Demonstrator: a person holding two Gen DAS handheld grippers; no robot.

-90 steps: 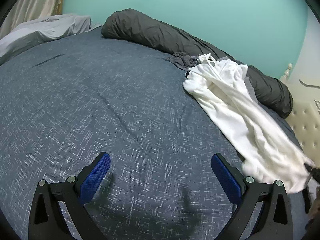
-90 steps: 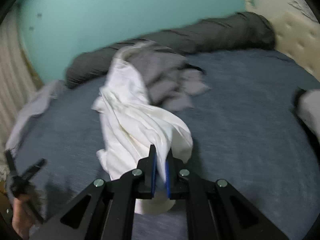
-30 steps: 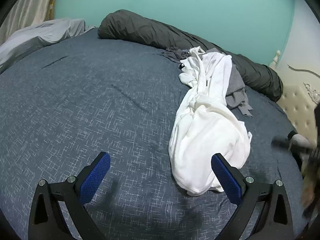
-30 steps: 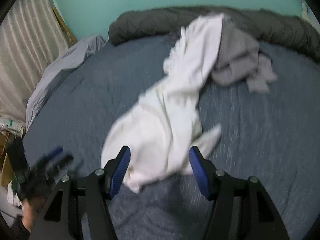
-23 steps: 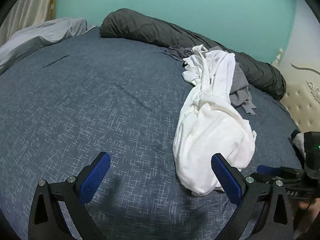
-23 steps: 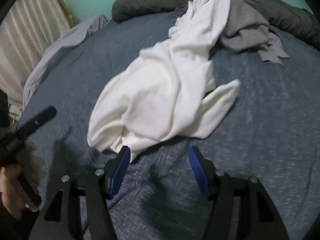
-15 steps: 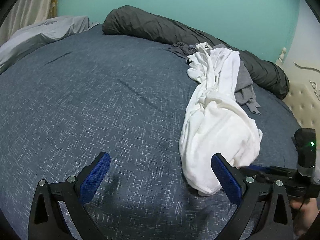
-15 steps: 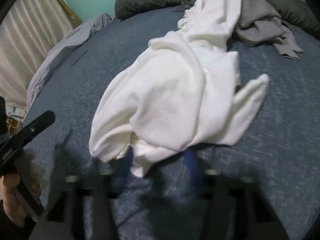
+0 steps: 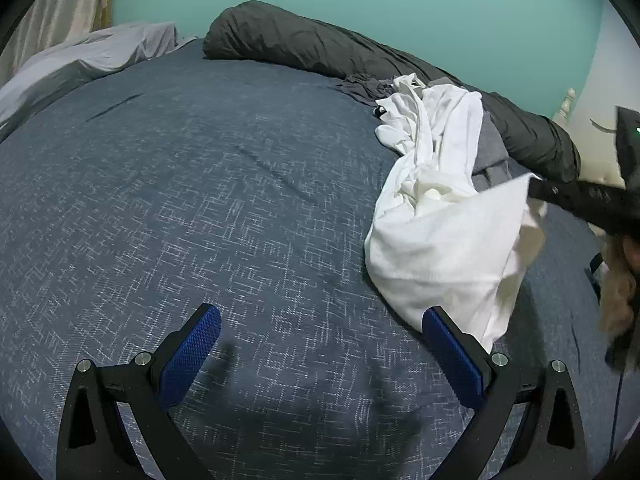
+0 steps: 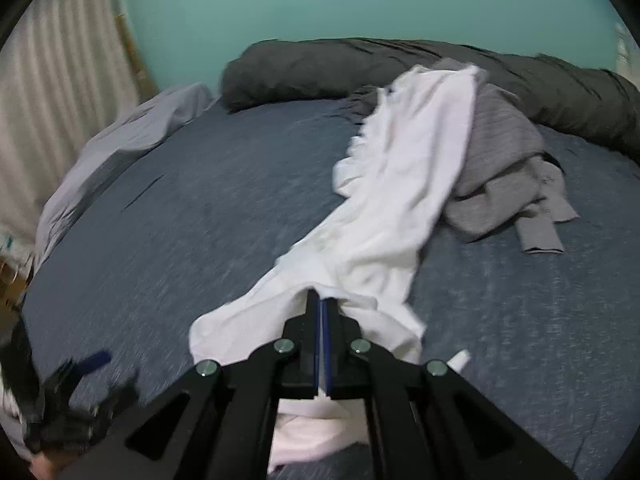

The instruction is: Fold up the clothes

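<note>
Blue-padded right gripper (image 10: 322,304) clamped on white garment (image 10: 384,216), near end lifted, rest trailing across blue bedspread (image 9: 200,200) onto grey garment (image 10: 504,160). Left gripper (image 9: 320,344) spread wide, empty, low over bedspread. Dark bolster (image 9: 320,44), teal wall (image 9: 360,0) behind.

The left gripper (image 9: 320,344) hangs low, fingers (image 9: 192,350) spread wide apart. The right gripper (image 10: 322,308) is raised, fingers pinched together.

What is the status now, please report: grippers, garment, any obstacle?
Right gripper shut on white garment, near end lifted. Left gripper open, empty, above bedsheet. Garment's far end lies over grey garment; may drag it.
</note>
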